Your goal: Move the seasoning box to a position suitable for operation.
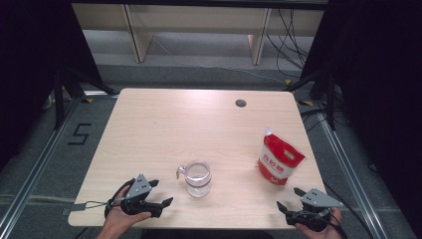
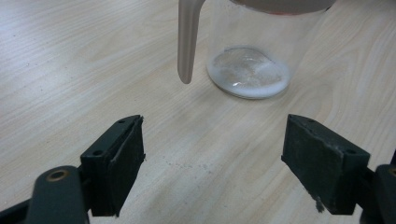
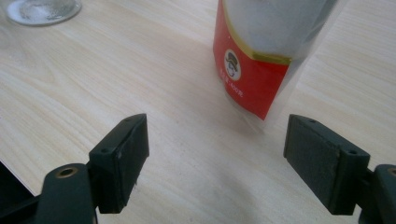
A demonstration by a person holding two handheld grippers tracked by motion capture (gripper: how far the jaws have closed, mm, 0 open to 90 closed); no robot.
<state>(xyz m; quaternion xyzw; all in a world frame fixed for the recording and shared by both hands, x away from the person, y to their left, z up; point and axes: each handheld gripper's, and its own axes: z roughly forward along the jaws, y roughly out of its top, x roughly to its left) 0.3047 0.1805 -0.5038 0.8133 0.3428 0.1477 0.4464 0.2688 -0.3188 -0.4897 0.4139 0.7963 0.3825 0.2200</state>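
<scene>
A clear glass pitcher (image 1: 196,178) with a handle on its left stands near the table's front middle. In the left gripper view the pitcher (image 2: 252,46) and its handle (image 2: 188,37) sit just ahead of the jaws. A red and white pouch (image 1: 279,158) stands upright at the right; the right gripper view has the pouch (image 3: 271,51) close ahead. My left gripper (image 1: 161,191) rests low at the front left, open and empty, pointing at the pitcher. My right gripper (image 1: 288,198) sits at the front right, open and empty, below the pouch.
The light wooden table (image 1: 164,124) has a round cable hole (image 1: 241,103) near its far edge. Black stands and cables flank the table on both sides. A floor marking "5" (image 1: 79,134) lies to the left.
</scene>
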